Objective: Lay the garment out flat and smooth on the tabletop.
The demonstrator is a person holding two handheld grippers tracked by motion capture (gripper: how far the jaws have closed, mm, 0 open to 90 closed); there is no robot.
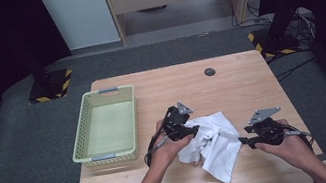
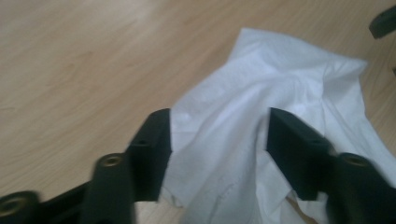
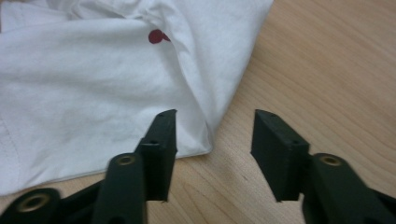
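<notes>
High view has the crumpled white cloth (image 1: 215, 144) lying on the desk (image 1: 231, 84) between my hands. My left tongs (image 2: 218, 140) stand apart over its folds, gripping nothing; my right tongs (image 3: 215, 144) gape at its edge, holding nothing.

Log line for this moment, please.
left gripper: open over white cloth | right gripper: open at cloth edge | basket: empty

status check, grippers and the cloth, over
Left gripper open over the white cloth, no grip. Right gripper open at its edge. Cloth crumpled on the table. Basket off left, nothing blocking.
</notes>
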